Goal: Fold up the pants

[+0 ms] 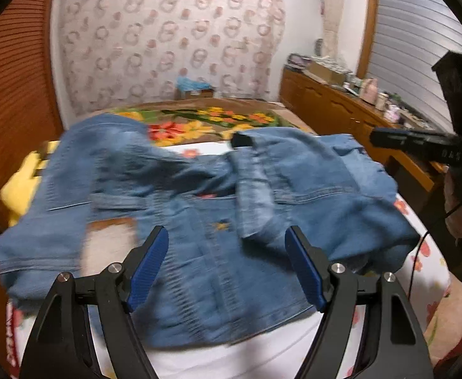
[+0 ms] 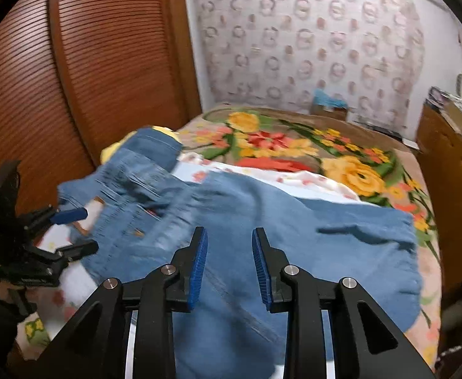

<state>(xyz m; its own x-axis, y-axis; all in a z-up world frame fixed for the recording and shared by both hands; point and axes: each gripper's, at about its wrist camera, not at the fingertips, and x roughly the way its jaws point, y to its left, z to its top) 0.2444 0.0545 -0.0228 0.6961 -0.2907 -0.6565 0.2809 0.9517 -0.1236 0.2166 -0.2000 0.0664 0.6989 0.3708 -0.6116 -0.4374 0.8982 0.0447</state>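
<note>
Currently, rumpled jeans are spread on the bed; left gripper and right gripper are held released above them, a hem grasp judged next.

2 wrist fisheyes low over the bed, facing the wallpapered wall, sharing the jeans

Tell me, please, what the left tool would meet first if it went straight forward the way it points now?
Most likely the jeans: the open left tool points at the denim lying crumpled on the bed, though the depth is unclear.

One pair of blue jeans, two grippers, one floral blanket
</note>
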